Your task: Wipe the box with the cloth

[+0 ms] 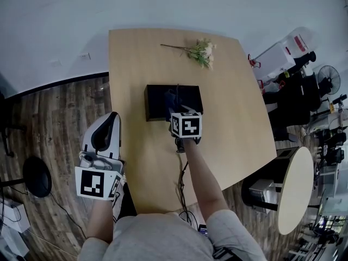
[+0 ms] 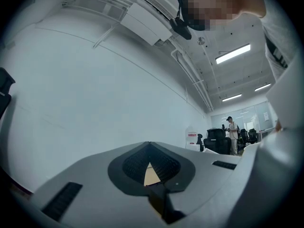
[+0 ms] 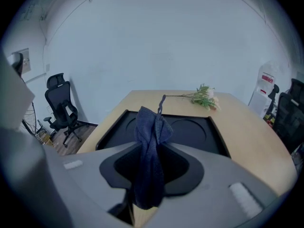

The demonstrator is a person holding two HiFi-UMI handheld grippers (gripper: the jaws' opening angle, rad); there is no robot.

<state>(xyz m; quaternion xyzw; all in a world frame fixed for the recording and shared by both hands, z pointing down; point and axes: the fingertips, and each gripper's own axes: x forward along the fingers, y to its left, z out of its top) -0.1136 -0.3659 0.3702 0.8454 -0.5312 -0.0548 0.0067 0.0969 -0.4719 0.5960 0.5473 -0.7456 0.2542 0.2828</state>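
Right gripper [image 1: 176,103]: jaws clamped on bunched dark cloth [image 3: 150,141] over box | cloth: likely soft, light, best held mid-bunch | black box [image 1: 157,101]: probably rigid, mid-table [image 1: 239,124], nearer left edge | left gripper [image 2: 151,173]: closed, empty, beyond the left edge.

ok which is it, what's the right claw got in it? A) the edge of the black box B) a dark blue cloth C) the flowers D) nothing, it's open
B: the right gripper view shows the right claw shut on the dark blue cloth, which bunches up between its jaws in front of the black box on the table.
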